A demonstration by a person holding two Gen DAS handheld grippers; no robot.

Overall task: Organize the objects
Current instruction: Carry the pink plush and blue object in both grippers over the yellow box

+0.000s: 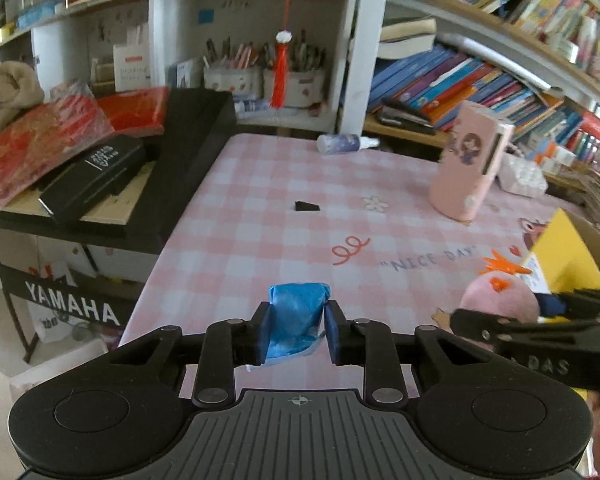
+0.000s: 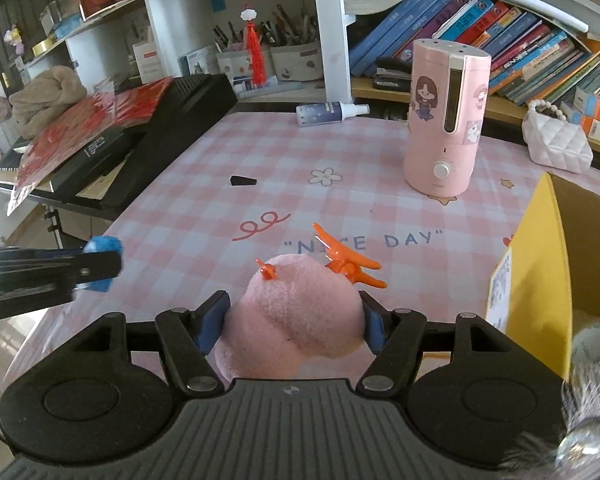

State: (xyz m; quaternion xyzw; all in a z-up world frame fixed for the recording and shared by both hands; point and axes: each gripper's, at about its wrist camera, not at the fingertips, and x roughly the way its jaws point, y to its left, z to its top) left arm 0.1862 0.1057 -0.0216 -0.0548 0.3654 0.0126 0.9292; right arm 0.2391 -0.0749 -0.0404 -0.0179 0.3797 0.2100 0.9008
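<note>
Both hands are loaded, so this is the carry step. The left gripper [image 1: 298,326] is clamped on a blue packet [image 1: 298,318] above the table's [image 1: 260,200] near edge; the right gripper [image 2: 294,320] pinches a pink plush [image 2: 296,312]. Next, probably, both go right into the yellow box [image 2: 540,280].

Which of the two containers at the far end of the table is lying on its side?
The small spray bottle near the shelf lies on its side, white cap pointing right. The pink humidifier, with a cartoon girl on it, stands upright.

"NICE DAY" — on the checked tablecloth [image 2: 204,168]; "YAMAHA" — on the keyboard stand [image 1: 70,308].
</note>
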